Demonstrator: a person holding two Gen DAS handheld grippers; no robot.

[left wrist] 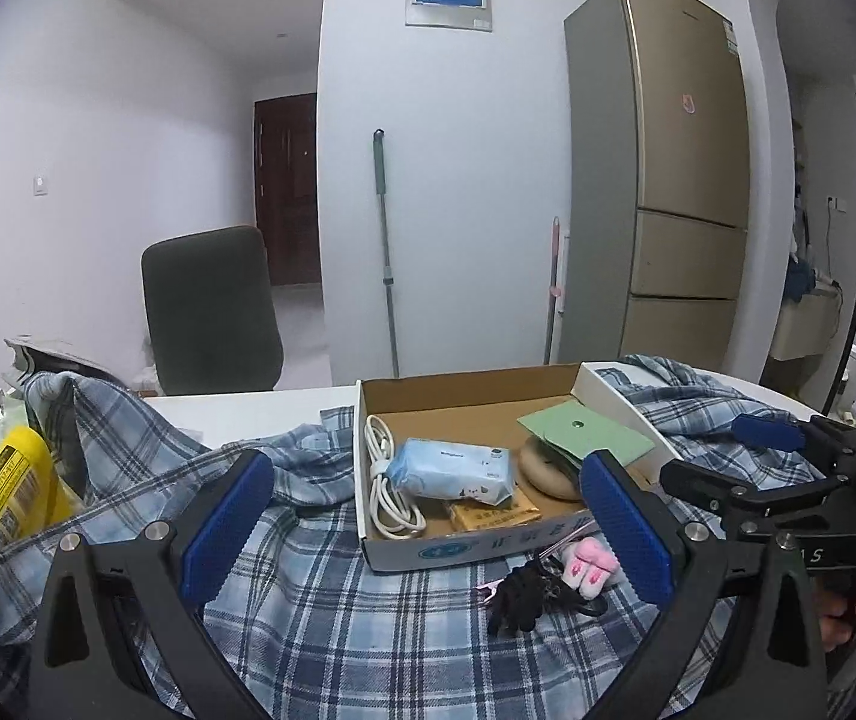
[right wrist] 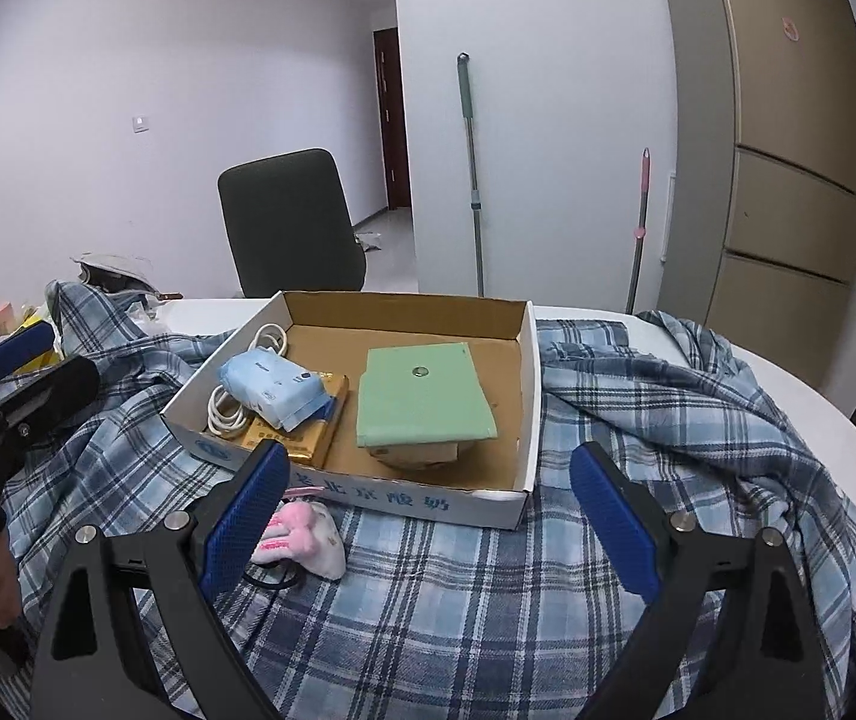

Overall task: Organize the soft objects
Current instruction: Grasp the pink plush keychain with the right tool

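A blue plaid shirt (left wrist: 320,600) (right wrist: 488,600) lies spread over the white table. On it stands an open cardboard box (left wrist: 446,549) (right wrist: 530,396) holding a blue wipes pack (left wrist: 452,471) (right wrist: 272,390), a white cable (left wrist: 386,492), a yellow packet (right wrist: 308,438) and a green pad (right wrist: 422,396). A pink plush keychain (left wrist: 590,561) (right wrist: 302,534) lies on the shirt in front of the box. My left gripper (left wrist: 428,528) is open and empty above the shirt. My right gripper (right wrist: 428,522) is open and empty before the box.
A yellow package (left wrist: 2,492) sits at the table's left. A dark chair (left wrist: 212,312) (right wrist: 290,222) stands behind the table. Two mop handles (left wrist: 386,252) lean on the wall beside a tall fridge (left wrist: 668,180). The right gripper shows in the left wrist view (left wrist: 788,480).
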